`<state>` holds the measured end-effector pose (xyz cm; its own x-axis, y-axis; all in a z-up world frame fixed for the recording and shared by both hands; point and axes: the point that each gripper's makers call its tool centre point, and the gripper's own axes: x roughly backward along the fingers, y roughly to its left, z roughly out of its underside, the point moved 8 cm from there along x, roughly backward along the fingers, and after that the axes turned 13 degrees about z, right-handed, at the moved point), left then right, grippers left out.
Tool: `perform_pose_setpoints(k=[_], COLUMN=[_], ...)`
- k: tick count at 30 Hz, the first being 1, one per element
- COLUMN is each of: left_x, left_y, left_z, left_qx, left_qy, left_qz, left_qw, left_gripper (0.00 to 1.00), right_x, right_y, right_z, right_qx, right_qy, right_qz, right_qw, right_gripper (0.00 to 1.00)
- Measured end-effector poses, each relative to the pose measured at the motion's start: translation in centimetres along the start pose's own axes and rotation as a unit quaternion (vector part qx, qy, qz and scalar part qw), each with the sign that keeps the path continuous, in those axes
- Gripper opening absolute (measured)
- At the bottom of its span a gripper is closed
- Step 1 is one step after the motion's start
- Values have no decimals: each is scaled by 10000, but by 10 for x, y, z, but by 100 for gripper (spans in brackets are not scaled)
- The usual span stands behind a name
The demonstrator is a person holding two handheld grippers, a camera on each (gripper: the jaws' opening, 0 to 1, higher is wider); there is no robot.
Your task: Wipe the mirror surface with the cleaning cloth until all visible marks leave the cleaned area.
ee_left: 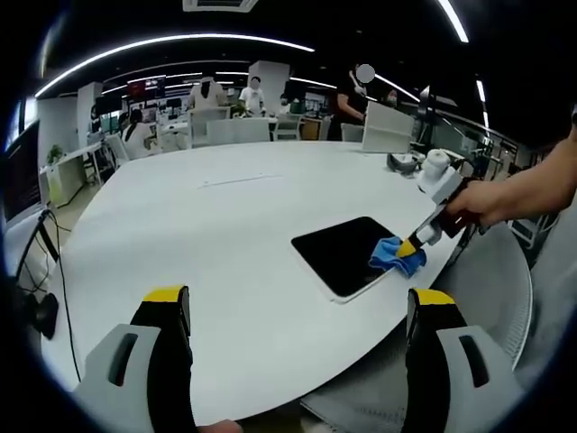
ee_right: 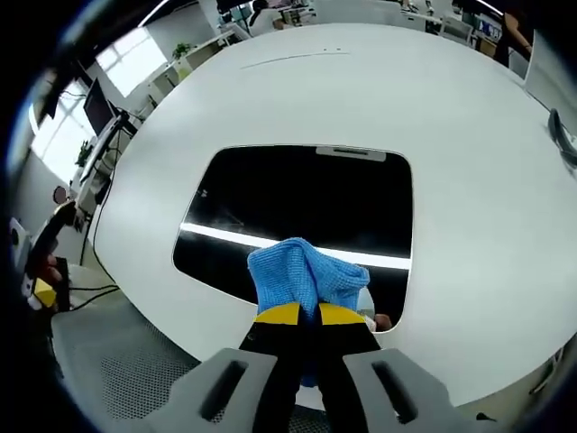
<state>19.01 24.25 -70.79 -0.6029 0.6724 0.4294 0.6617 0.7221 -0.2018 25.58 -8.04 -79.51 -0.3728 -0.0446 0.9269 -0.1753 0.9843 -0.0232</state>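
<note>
In my right gripper view the right gripper (ee_right: 302, 316) has its 2 yellow-tipped jaws pressed together on a blue cleaning cloth (ee_right: 305, 273), which bunches up in soft folds just ahead of the tips and rests on the mirror (ee_right: 297, 198). The mirror is a dark rounded rectangle lying flat on the white table (ee_right: 469, 180), stretching forward from the jaws; its surface reads almost black, crossed by 1 bright reflected strip of ceiling light running side to side just beyond the cloth. I can make out a few faint pale specks on the glass forward and to the left of the jaws, but they are too small for me to tell whether they are marks or reflections. The cloth sits at the near edge of the mirror, close to the table rim. In my left gripper view the left gripper (ee_left: 297, 311) has its 2 jaws spread wide apart with nothing between them, hanging above the near edge of the table. Ahead of them and toward the right jaw I see the mirror as a dark tilted slab, with the cloth as a blue wad on its right corner under the other gripper, which a hand (ee_left: 491, 203) holds from the right. Far beyond the jaws, people sit at desks (ee_left: 225, 126) under long ceiling lights (ee_left: 162, 41).
</note>
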Motion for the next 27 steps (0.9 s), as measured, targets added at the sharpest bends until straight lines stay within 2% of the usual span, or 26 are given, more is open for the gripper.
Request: perform_pose_setpoints(k=[3,8,10,12,17,27], left_x=[-1,-2,-4,-3,-1,-3], left_y=[1,1,0,0,0,1], left_z=[2,-2,1,-2,2,-1], left_qx=[-42,-13,-44,-59,-25,-92], left_qy=[73,-59,84,-12,75,66], left_qz=[-18,-51,-32,-21,-42,-29], left_qw=[10000,10000,10000,10000,10000,9999], left_gripper=[99,99,99,99,99,99], right_x=[0,0,0,-1,0,-1], right_y=[0,1,0,-1,-3,-12], right_z=[-1,-2,-1,-3,-2,-1], right_qx=[107,154,162,116,29,-93], right_qy=[22,38,25,66,72,77], right_qz=[14,45,28,16,-39,-103], right_qw=[9999,9999,9999,9999,10000,9999], right_gripper=[0,0,0,0,0,0])
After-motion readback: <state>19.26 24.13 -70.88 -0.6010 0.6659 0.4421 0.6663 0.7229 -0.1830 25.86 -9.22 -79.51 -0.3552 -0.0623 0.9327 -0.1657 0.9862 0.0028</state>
